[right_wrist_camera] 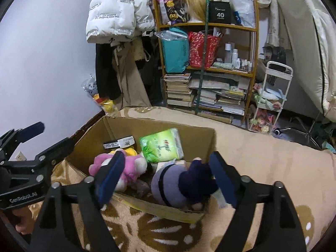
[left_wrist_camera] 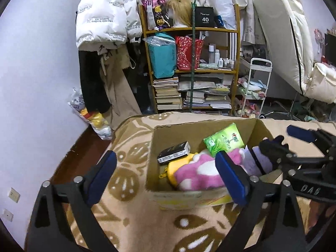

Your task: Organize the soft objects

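Observation:
An open cardboard box (left_wrist_camera: 168, 138) (right_wrist_camera: 201, 138) sits on a beige patterned blanket. Inside lie a pink-and-white plush (left_wrist_camera: 199, 174) (right_wrist_camera: 130, 168), a yellow plush (left_wrist_camera: 176, 166) (right_wrist_camera: 128, 151), a purple plush with a dark navy part (right_wrist_camera: 180, 180) (left_wrist_camera: 261, 157), a green tissue pack (left_wrist_camera: 223, 141) (right_wrist_camera: 160, 145) and a black boxed item (left_wrist_camera: 173, 152) (right_wrist_camera: 117, 143). My left gripper (left_wrist_camera: 166, 176) is open and empty over the box's near left. My right gripper (right_wrist_camera: 166, 176) is open, its fingers straddling the purple plush without touching it.
A wooden shelf (left_wrist_camera: 191, 63) with bags, books and bottles stands behind. White jackets (left_wrist_camera: 105, 16) hang on the left. A white trolley (left_wrist_camera: 256, 86) and a leaning mattress (left_wrist_camera: 283, 31) are at the right. A bag of toys (left_wrist_camera: 94, 117) lies on the floor by the wall.

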A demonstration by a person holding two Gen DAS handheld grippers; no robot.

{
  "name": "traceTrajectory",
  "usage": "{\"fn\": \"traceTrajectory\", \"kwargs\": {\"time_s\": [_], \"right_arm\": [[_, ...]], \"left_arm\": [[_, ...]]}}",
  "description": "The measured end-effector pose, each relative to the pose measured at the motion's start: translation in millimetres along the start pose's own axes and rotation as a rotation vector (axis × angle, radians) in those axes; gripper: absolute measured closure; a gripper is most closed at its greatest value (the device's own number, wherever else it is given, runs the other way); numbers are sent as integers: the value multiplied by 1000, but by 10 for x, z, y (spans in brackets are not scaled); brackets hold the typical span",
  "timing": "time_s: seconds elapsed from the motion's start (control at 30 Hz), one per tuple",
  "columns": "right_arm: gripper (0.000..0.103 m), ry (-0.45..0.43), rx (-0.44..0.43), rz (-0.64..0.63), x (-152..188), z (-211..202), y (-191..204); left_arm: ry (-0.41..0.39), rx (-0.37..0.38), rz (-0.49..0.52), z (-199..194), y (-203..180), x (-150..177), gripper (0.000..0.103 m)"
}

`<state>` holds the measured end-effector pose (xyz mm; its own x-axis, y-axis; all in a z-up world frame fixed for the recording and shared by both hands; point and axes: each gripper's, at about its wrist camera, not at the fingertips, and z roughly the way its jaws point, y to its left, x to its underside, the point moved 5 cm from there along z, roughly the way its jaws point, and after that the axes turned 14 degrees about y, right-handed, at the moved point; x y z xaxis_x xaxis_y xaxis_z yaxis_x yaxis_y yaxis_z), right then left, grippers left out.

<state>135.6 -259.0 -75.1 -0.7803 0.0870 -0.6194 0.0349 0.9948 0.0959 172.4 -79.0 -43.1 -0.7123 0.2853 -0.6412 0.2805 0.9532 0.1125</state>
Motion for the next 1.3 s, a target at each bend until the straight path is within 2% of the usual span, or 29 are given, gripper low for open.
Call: {"fn": "traceTrajectory", "kwargs": {"time_s": [0.13,0.47,0.7,0.8,0.97,1.3], "right_arm": [[0,-11,12,14,48,-153,-27],[0,-85,18,9,196,-678,-14],[0,-134,20,13,294,-1040,-5],[0,-156,21,14,324,-1160,-8],[0,-181,26,21,392,-1321,-19],[0,-209,62,59,518,-1476,-121]], "left_arm": [[-4,-15,-15,-163,59,79,4],[-15,-58,-77,-511,218,372,1],[-90,-94,-53,-919,210,531,1],[-95,-69,-53,-1018,196,578,1],[-136,-66,-48,-1173,170,621,1],[-154,-77,-39,-1257,141,696,1]]}}
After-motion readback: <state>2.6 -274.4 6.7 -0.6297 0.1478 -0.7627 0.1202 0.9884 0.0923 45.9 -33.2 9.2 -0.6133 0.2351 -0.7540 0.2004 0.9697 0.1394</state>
